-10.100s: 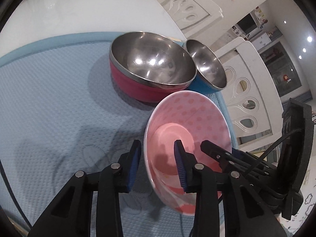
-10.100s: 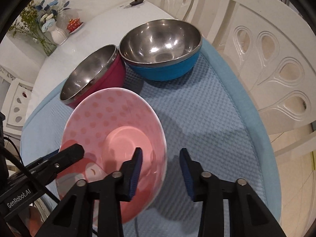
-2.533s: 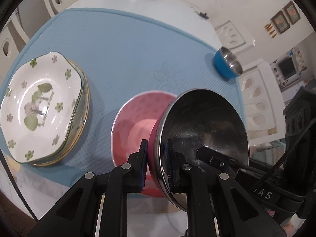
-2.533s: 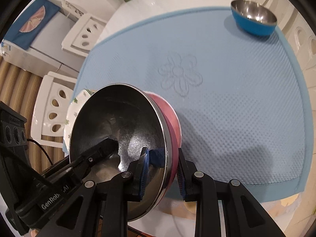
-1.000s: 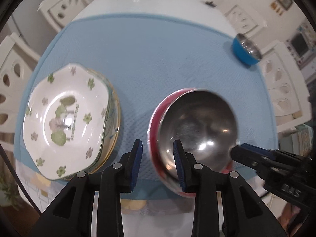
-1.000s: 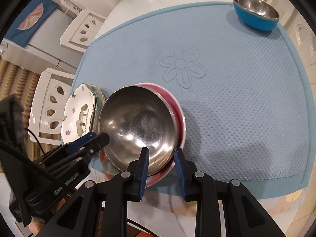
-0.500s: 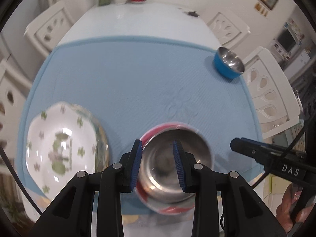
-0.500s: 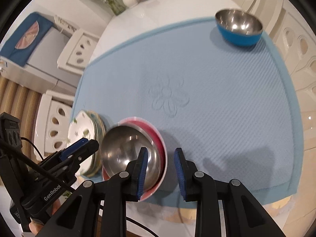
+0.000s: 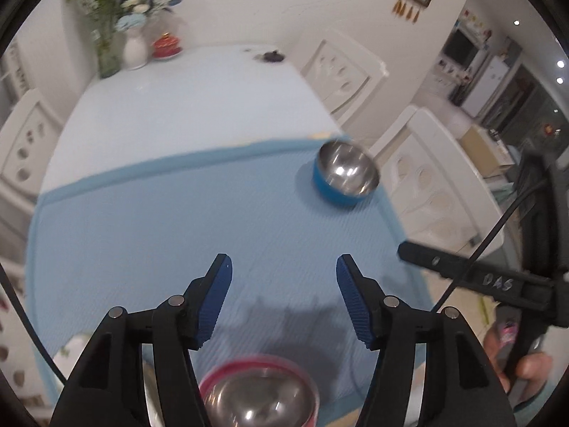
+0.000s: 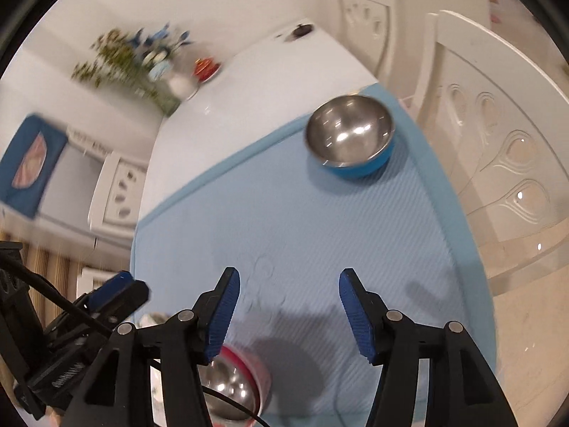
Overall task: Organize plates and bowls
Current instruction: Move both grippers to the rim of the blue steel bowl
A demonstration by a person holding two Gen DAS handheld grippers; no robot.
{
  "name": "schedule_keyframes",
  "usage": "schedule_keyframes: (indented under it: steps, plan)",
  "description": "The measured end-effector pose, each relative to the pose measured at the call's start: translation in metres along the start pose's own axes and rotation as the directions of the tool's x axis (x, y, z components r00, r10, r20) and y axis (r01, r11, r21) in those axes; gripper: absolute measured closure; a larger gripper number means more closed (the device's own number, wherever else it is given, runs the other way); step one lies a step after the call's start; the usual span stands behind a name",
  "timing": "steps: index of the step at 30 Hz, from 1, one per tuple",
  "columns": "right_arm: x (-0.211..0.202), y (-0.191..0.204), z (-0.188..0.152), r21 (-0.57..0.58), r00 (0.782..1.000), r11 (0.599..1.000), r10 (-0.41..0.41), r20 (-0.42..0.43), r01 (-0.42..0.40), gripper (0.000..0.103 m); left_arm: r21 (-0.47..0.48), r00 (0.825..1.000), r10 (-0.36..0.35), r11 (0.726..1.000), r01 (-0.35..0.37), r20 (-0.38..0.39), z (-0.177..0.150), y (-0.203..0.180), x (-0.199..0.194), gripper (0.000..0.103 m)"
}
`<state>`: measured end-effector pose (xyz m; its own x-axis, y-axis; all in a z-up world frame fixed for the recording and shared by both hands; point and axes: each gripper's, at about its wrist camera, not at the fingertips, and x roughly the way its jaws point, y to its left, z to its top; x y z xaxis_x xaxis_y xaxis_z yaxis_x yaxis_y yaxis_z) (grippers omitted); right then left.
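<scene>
Across the white table (image 9: 170,106) lies a blue mat (image 9: 149,227), and that mat carries all the action. Off the right side stand white chairs (image 10: 498,149), and at the far end sit a vase of flowers (image 9: 133,41) and a small red dish (image 9: 166,44), both soft with blur. On to the bowls: the blue bowl (image 9: 343,179) sits alone at the mat's far right corner, steel inside gleaming, close to the mat edge and well apart from everything else; the right camera has it too (image 10: 350,137). Down at the near edge, the red bowl (image 9: 259,396) shows between the left gripper's arms, steel inside, with a pink rim just peeking around it, and in the right view it sits low and left (image 10: 233,386), partly behind a finger. A sliver of the white plate (image 9: 67,352) peeks in at the left edge, next to the red bowl; how close is hard to tell through the blur. Now the tools: left gripper (image 9: 282,297) is spread wide, blue pads apart, nothing between them, hanging over bare mat. Right gripper (image 10: 288,311) is likewise released, fingers wide, empty, over the faint flower embossed in the mat. Each camera catches the other gripper at its side.
</scene>
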<state>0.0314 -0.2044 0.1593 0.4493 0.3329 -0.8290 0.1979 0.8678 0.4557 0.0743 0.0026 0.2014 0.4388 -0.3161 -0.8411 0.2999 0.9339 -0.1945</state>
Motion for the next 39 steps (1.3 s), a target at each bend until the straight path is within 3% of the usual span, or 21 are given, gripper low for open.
schedule_keyframes:
  steps: [7,13,18,25,32,35,37,39]
  plan:
    - [0.031,-0.038,0.045,0.094,0.999,0.995,-0.033,-0.009,0.034,0.047,0.002,0.993,-0.082,0.997,0.082,-0.082,0.067,-0.006,0.087,0.044]
    - [0.063,-0.082,0.086,0.183,0.998,0.981,-0.063,0.002,0.061,0.047,0.008,0.977,-0.159,0.987,0.162,-0.143,0.098,-0.017,0.162,0.045]
    - [0.088,-0.098,0.112,0.171,0.995,0.98,-0.1,0.003,0.098,0.047,-0.022,0.955,-0.209,0.978,0.209,-0.21,0.108,-0.022,0.215,0.046]
    - [0.116,-0.109,0.123,0.152,0.993,0.982,-0.114,-0.016,0.115,0.047,-0.062,0.932,-0.253,0.967,0.245,-0.259,0.11,-0.024,0.255,0.05]
    - [0.131,-0.116,0.129,0.144,0.992,0.982,-0.124,-0.018,0.126,0.047,-0.039,0.929,-0.252,0.967,0.251,-0.27,0.111,-0.024,0.267,0.057]
    - [0.136,-0.116,0.131,0.131,0.991,0.983,-0.132,-0.011,0.132,0.057,-0.042,0.922,-0.262,0.964,0.261,-0.286,0.11,-0.025,0.274,0.07]
    - [0.138,-0.115,0.131,0.126,0.991,0.983,-0.134,-0.01,0.134,0.07,-0.039,0.916,-0.272,0.961,0.273,-0.294,0.108,-0.027,0.278,0.083]
    - [0.14,-0.113,0.131,0.115,0.992,0.986,-0.123,-0.014,0.124,0.079,-0.028,0.918,-0.272,0.961,0.275,-0.288,0.107,-0.031,0.276,0.087]
